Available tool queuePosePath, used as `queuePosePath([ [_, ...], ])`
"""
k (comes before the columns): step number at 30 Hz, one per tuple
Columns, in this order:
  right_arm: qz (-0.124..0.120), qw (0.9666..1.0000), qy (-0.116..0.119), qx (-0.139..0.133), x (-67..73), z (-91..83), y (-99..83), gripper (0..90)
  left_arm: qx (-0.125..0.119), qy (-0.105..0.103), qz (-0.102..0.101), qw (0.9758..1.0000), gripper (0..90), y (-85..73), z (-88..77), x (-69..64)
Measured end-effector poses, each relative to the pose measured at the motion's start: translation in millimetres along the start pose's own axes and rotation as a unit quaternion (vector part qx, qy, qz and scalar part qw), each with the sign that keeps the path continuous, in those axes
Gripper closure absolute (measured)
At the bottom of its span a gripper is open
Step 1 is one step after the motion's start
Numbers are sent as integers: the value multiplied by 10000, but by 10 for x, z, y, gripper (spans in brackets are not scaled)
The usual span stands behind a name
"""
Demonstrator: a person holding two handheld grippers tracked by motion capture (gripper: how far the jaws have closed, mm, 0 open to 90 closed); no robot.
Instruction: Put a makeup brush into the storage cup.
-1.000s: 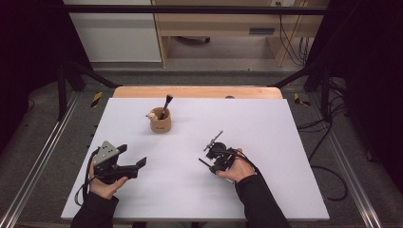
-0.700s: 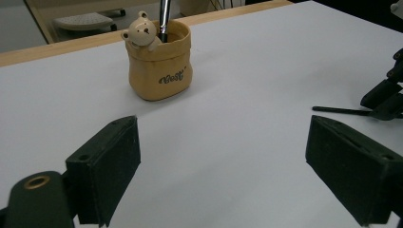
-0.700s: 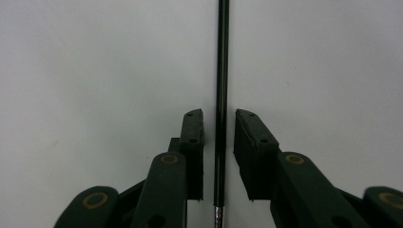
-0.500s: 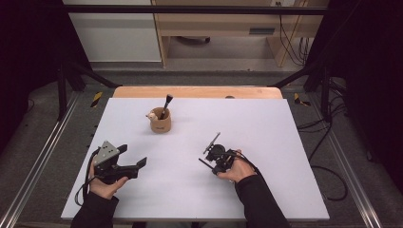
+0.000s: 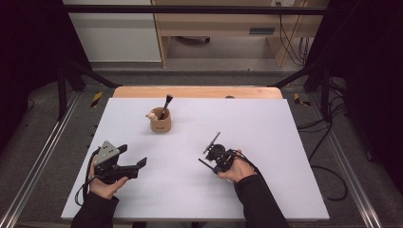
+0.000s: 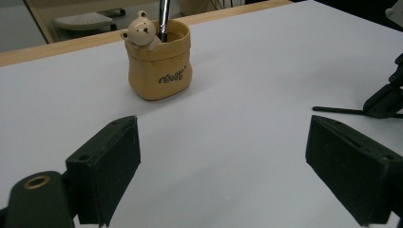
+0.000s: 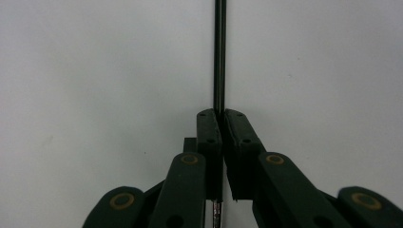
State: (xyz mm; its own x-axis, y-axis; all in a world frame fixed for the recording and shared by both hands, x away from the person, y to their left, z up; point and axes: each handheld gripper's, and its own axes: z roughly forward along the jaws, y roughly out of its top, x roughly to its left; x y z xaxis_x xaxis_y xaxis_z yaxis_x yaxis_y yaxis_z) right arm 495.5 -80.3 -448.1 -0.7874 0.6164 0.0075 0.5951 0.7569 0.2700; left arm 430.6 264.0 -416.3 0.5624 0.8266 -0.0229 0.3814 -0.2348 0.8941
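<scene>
A tan pot with a small bear figure stands at the middle back of the white table, with a black brush upright in it. My right gripper is low over the table right of centre. Its jaws have just been closing and are now shut on a thin black rod that lies along the table. My left gripper stands wide open at the front left with nothing between its pads, facing the pot.
A wooden strip runs along the table's far edge. Metal rails flank both sides, and cables lie on the floor at the right. White tabletop stretches between the two grippers and the pot.
The right gripper's jaws have drawn together on the thin rod. Both hands have stayed where they were.
</scene>
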Motion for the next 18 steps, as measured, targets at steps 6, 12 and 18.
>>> queuePosePath([
  [6, 24, 10000, -51, 6, 20, -3, 1, 855, 3, -4, 3, 10000, 105, 0, 1, -1],
  [12, 17, 10000, 24, -3, 24, -25, -3, 855, 5, -3, 18, 10000, 105, 0, 4, -2],
  [18, 139, 9997, 159, -105, 20, -103, -17, 855, 3, -11, 23, 10000, 105, 1, 4, -8],
])
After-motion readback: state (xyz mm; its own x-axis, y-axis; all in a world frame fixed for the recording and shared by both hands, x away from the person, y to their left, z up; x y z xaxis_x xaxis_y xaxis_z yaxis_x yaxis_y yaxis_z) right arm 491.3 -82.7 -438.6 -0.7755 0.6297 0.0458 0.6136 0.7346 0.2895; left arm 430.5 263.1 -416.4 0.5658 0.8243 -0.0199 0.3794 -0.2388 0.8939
